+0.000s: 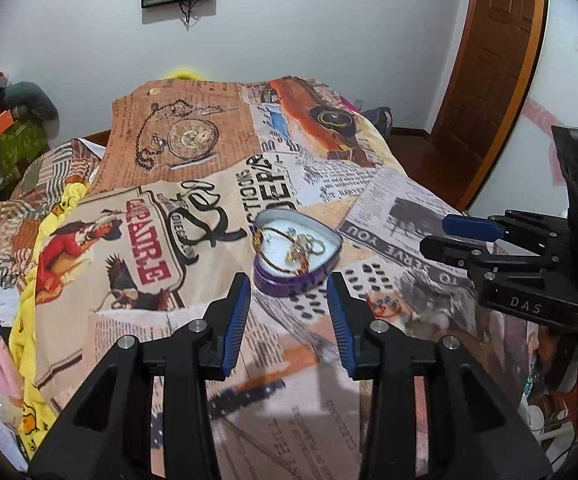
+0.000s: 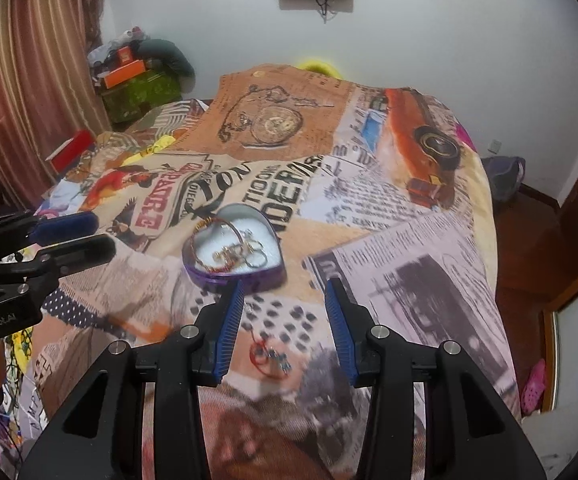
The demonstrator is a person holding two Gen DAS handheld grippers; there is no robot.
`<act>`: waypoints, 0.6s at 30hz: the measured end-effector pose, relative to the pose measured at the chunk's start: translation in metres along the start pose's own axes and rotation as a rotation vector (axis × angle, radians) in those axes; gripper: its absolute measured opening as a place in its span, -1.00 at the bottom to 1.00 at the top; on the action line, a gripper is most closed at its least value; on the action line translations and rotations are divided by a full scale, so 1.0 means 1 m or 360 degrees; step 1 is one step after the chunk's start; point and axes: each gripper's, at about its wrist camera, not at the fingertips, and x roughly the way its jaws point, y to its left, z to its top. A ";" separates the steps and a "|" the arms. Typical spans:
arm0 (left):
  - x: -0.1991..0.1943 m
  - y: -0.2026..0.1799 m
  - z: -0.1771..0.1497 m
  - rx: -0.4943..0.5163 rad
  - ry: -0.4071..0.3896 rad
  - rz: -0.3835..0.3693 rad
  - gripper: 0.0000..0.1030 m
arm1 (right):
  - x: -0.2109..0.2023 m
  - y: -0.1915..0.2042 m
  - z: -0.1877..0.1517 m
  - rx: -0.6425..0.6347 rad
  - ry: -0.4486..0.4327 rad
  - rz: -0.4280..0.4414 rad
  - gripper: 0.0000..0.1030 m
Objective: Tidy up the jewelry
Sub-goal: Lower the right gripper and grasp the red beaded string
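While both grippers, left (image 1: 288,300) and right (image 2: 285,308), are hovering with jaws spread and empty, a heart-shaped tin (image 1: 297,249) is sitting on the bed (image 1: 385,200), holding what may be bracelets and rings; a red trinket (image 2: 269,358) is lying nearby.

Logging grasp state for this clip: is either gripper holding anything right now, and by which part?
Nothing is held. The left gripper and right gripper are both open and empty; the red bracelet lies loose on the bedspread.
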 end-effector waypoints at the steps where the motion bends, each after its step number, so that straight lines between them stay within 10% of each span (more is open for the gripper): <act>1: 0.000 -0.002 -0.002 0.0000 0.0008 -0.0003 -0.23 | 0.000 -0.002 -0.002 0.0006 0.0009 -0.0001 -0.25; 18: 0.035 0.007 -0.036 -0.0086 0.0179 -0.0043 -0.23 | 0.063 0.010 -0.048 -0.0048 0.0307 0.0051 -0.25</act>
